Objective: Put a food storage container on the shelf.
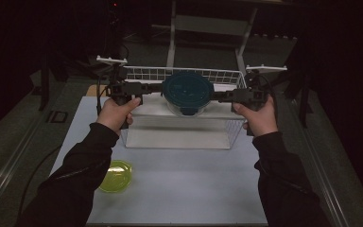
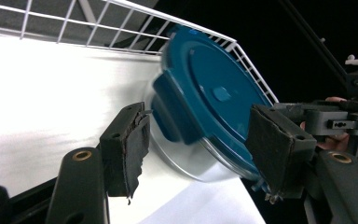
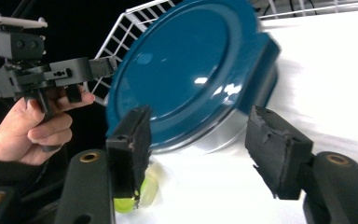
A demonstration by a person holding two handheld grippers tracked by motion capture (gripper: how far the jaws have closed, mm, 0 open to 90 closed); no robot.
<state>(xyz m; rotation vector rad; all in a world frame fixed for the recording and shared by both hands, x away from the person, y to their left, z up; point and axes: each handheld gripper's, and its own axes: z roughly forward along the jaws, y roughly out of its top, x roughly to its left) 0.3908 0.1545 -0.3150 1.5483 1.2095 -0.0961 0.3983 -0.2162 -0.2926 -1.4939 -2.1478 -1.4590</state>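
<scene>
Left gripper (image 1: 155, 86) and right gripper (image 1: 219, 96) clamp the blue-lidded glass container (image 1: 187, 92) from opposite sides, above the wire basket (image 1: 227, 75).

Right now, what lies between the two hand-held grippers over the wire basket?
In the high view, the round clear container with a blue lid sits between the left hand-held gripper and the right hand-held gripper, above the white wire basket.

Lidded container (image 1: 187, 92) over wire basket (image 1: 227, 127); small bowl (image 1: 115, 176) near-left on table (image 1: 184, 189).
</scene>
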